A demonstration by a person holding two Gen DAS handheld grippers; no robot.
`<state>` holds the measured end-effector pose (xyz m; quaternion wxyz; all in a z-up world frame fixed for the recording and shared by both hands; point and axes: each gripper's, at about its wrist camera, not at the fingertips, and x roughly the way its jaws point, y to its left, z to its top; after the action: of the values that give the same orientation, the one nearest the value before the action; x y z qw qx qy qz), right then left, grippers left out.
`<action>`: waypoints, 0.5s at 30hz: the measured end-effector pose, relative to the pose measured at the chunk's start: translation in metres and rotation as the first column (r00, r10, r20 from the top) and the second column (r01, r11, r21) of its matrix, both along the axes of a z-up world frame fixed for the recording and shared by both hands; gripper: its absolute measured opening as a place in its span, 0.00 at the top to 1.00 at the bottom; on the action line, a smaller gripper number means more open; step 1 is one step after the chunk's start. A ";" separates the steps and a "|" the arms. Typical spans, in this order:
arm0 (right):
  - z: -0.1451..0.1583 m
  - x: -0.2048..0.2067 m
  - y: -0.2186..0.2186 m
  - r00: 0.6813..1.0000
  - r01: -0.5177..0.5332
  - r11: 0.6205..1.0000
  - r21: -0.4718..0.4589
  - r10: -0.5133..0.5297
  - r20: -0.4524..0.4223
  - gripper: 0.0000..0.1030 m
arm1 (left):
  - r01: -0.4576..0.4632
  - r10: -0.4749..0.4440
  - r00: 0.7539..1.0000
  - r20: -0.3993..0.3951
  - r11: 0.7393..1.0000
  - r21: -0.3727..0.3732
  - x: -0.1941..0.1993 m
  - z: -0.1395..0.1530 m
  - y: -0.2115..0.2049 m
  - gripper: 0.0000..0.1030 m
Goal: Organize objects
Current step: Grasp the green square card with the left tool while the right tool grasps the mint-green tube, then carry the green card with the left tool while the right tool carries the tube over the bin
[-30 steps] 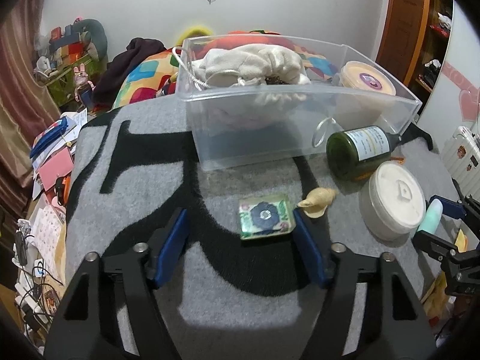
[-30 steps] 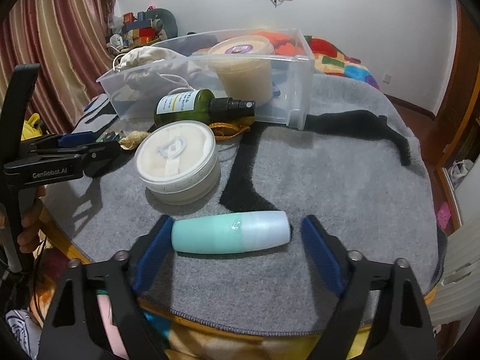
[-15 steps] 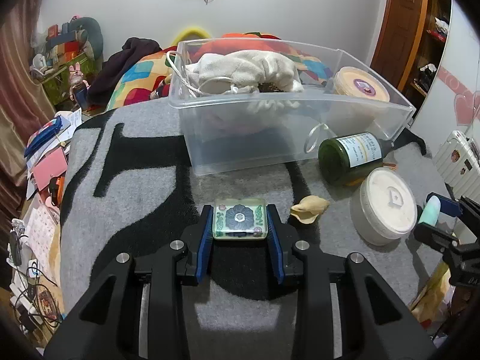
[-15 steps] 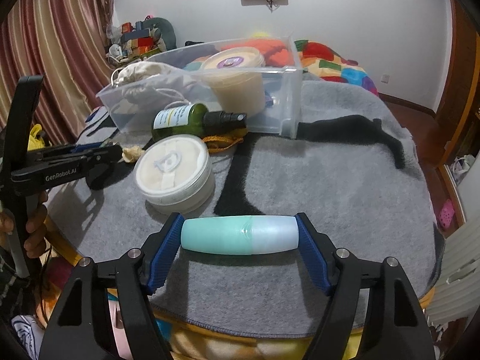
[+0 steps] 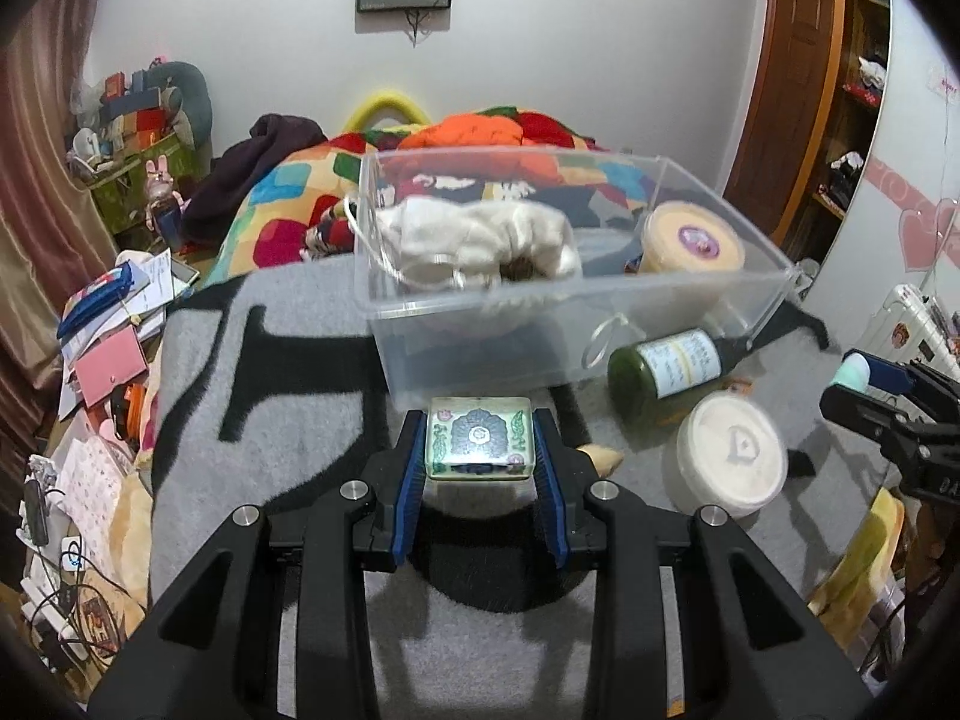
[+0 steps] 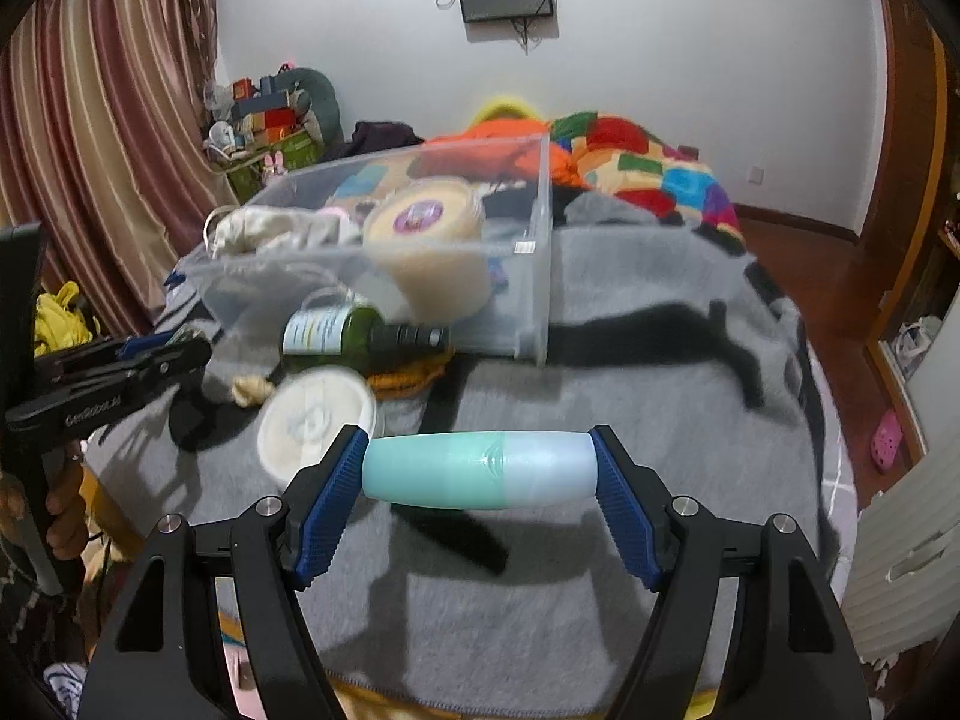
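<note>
My left gripper (image 5: 480,450) is shut on a small green patterned box (image 5: 480,437), lifted a little off the grey rug. My right gripper (image 6: 480,471) is shut on a mint-and-white bottle (image 6: 480,469), held lengthwise between the blue pads above the rug. A clear plastic bin (image 5: 564,300) stands behind, with a cream cloth bag (image 5: 480,237) and a round yellow tub (image 5: 690,243) inside. In front of it lie a dark green bottle (image 5: 666,363), a white round jar (image 5: 732,459) and a small tan shell-like piece (image 5: 603,456).
The grey and black rug (image 6: 630,372) covers a round table. A bed with a colourful quilt (image 6: 648,168) is behind. Papers and clutter (image 5: 102,348) lie at the left. A person's hand (image 6: 60,516) grips the left tool's handle.
Both grippers closed on their objects and lifted them off the rug: the left on the green box, the right on the mint bottle. Both have since risen a little.
</note>
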<state>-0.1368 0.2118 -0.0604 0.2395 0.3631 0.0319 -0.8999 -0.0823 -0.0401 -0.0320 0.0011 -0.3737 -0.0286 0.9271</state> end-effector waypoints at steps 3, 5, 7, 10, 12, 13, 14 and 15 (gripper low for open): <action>0.011 -0.004 -0.001 1.000 -0.002 1.000 -0.010 0.002 -0.028 0.31 | 0.005 -0.005 1.000 -0.021 1.000 0.002 -0.001 0.009 -0.001 0.67; 0.020 -0.007 -0.003 0.999 -0.001 1.000 -0.015 0.000 -0.052 0.31 | 0.007 -0.007 0.999 -0.033 1.000 -0.003 -0.004 0.014 -0.001 0.67; 0.026 -0.007 -0.006 0.997 -0.004 1.000 -0.018 0.002 -0.073 0.31 | 0.011 -0.012 0.999 -0.048 1.000 -0.005 -0.006 0.020 -0.001 0.67; 0.037 -0.007 -0.011 0.994 -0.016 1.000 -0.022 0.014 -0.106 0.31 | 0.016 -0.016 0.997 -0.072 1.000 -0.006 -0.009 0.028 -0.001 0.67; 0.043 -0.008 -0.014 0.992 -0.023 0.999 -0.025 0.020 -0.124 0.31 | 0.017 -0.016 0.996 -0.089 1.000 0.002 -0.011 0.034 -0.002 0.67; 0.046 -0.009 -0.017 0.991 -0.026 0.999 -0.027 0.023 -0.132 0.31 | 0.018 -0.017 0.995 -0.093 1.000 0.006 -0.011 0.037 -0.002 0.67; 0.048 -0.010 -0.019 0.990 -0.029 0.999 -0.030 0.025 -0.138 0.31 | 0.018 -0.017 0.995 -0.099 1.000 0.010 -0.012 0.039 -0.003 0.67; 0.051 -0.012 -0.020 0.989 -0.032 0.999 -0.032 0.027 -0.144 0.31 | 0.016 -0.014 0.994 -0.107 1.000 0.012 -0.013 0.042 -0.003 0.67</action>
<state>-0.1489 0.1914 -0.0096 0.2560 0.2929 0.0388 -0.9204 -0.0950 -0.0435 0.0098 0.0120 -0.3238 -0.0318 0.9455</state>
